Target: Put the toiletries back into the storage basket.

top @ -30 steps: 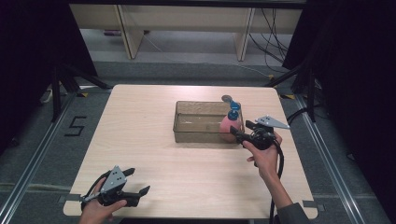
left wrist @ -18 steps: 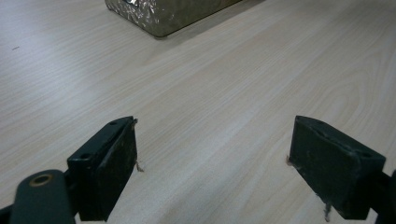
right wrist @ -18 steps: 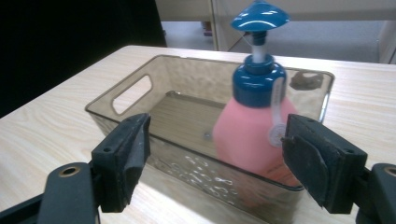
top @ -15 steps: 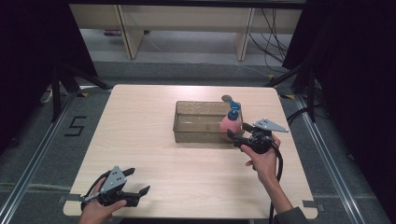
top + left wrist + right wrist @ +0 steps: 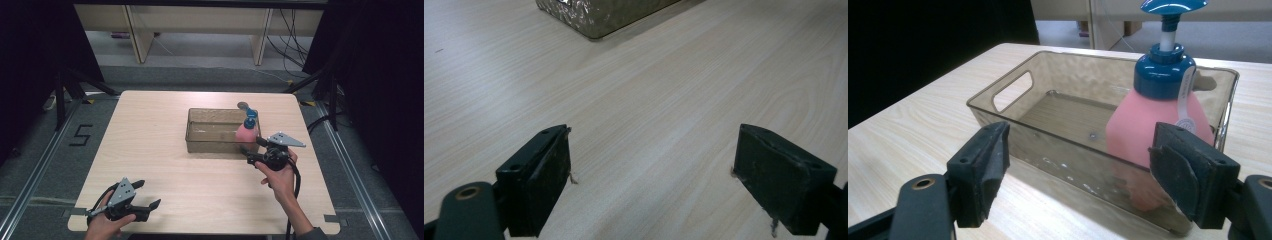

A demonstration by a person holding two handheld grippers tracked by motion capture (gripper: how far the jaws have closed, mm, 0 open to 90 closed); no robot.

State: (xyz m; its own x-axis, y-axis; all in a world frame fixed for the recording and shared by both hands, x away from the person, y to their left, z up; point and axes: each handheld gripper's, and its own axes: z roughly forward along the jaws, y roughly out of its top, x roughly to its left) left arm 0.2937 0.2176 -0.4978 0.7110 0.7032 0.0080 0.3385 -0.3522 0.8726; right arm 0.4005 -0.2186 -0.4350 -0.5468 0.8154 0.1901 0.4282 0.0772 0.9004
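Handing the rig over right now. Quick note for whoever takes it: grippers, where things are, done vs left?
Left gripper: open, holds nothing, low over the table at its near left corner.
Right gripper: open, just outside the near wall of the clear bin, gripping nothing.
Pink pump bottle: upright inside the bin, at its right end, blue pump on top.
Done: bottle appears placed in the bin and released.
Left: probably just draw the right gripper clear; nothing else visible on the table to load.

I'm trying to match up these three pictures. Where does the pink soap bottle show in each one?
High view: pink soap bottle right of centre, inside the bin's right end.
Left gripper view: the bottle is not in it.
Right gripper view: bottle upper right, inside the bin.
Shared landmark: the clear brown bin.
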